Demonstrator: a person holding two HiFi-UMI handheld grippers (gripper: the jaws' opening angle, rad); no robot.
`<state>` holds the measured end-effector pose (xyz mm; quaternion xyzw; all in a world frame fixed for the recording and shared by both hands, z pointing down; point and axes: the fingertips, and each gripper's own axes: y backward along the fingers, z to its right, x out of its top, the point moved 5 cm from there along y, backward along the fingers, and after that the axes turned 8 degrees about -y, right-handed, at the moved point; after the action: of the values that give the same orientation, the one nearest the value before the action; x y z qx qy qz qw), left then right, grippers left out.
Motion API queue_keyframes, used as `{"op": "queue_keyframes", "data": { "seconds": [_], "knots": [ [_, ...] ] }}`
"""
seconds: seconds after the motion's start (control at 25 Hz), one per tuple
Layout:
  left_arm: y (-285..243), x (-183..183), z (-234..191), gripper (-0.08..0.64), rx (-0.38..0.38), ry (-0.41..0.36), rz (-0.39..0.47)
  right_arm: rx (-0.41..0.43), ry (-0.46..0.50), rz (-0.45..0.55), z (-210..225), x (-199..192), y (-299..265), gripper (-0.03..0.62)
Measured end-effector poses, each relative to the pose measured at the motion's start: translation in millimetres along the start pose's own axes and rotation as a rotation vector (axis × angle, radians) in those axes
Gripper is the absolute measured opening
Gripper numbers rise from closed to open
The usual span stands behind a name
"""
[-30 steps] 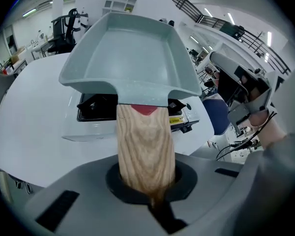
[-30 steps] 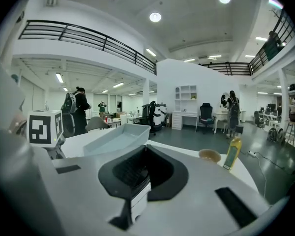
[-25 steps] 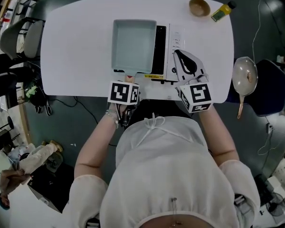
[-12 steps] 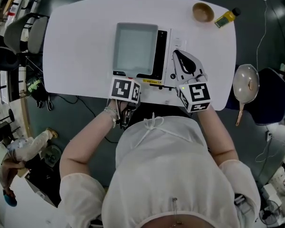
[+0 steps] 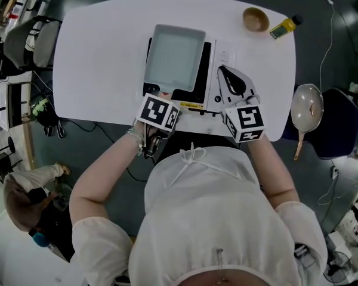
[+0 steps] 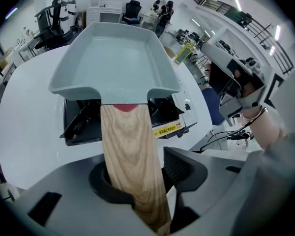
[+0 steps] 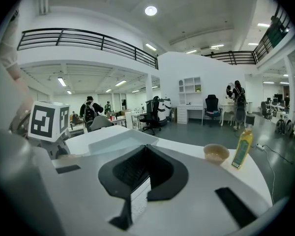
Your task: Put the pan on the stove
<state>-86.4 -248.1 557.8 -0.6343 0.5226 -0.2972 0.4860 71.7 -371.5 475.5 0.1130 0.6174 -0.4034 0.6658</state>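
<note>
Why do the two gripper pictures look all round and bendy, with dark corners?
Left gripper view: a wide-angle lens curves the table edge, darkens the corners and makes the near wooden handle look huge. Right gripper view: same bulge, the railing bows, the ceiling lamp glares. Head view: straighter and evenly lit.

Left gripper jaws parting astride handle

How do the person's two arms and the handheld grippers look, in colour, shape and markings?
The left gripper and the right gripper both have pale grey moulded bodies with black ribbed jaw pads. Each carries a white cube printed with black square markers. The person wears a white top with short, gathered sleeves; the forearms are bare.
</note>
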Motion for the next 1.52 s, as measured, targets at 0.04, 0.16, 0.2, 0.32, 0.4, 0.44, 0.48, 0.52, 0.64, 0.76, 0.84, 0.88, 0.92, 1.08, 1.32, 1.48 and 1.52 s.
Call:
{"op": "queue_keyframes", "data": {
  "seconds": [0.04,0.16,0.2,0.32,0.4,0.44,0.48,0.52,0.64,0.76,0.84,0.88,0.92,1.08,1.32,1.48,1.52],
  "knots": [
    [2,0,0,0.218,-0.006,-0.008,0.010,-0.003,0.001,0.000,-1,0,0,0.006],
    [9,-2,-1,0.275,0.003,-0.030,0.053,-0.017,0.007,0.004,-6,0,1,0.006],
    [12,-2,-2,0.286,0.007,-0.030,0.070,-0.023,0.010,0.005,-8,-1,1,0.006],
    [25,-3,-7,0.299,0.034,-0.024,0.140,-0.041,0.018,0.008,-17,-2,3,0.006],
    [37,-1,-9,0.299,0.069,-0.034,0.198,-0.063,0.020,0.016,-23,0,4,0.006],
    [43,1,-9,0.299,0.089,-0.046,0.227,-0.076,0.019,0.023,-26,2,6,0.006],
    [51,2,-10,0.298,0.111,-0.060,0.254,-0.087,0.018,0.033,-30,5,7,0.006],
    [58,4,-11,0.298,0.134,-0.074,0.282,-0.098,0.018,0.044,-34,7,8,0.006],
    [81,6,-13,0.293,0.188,-0.130,0.360,-0.125,0.027,0.078,-49,15,13,0.006],
    [100,10,-18,0.168,0.254,-0.222,0.445,-0.158,0.037,0.110,-63,18,18,0.006],
    [111,11,-20,0.094,0.274,-0.249,0.492,-0.184,0.038,0.130,-70,20,24,0.006],
    [115,10,-20,0.064,0.268,-0.251,0.507,-0.196,0.038,0.139,-74,20,27,0.006],
    [120,10,-19,0.046,0.254,-0.255,0.525,-0.207,0.038,0.148,-77,21,30,0.006],
    [139,14,-21,0.021,0.201,-0.295,0.632,-0.244,0.043,0.184,-89,23,44,0.006],
    [176,18,-27,0.021,0.163,-0.367,0.861,-0.279,0.065,0.208,-100,32,58,0.008],
    [202,17,-33,0.023,0.171,-0.418,1.013,-0.285,0.075,0.241,-106,41,66,0.006],
    [210,17,-34,0.023,0.183,-0.442,1.053,-0.285,0.084,0.247,-108,43,68,0.006]
  ]
}}
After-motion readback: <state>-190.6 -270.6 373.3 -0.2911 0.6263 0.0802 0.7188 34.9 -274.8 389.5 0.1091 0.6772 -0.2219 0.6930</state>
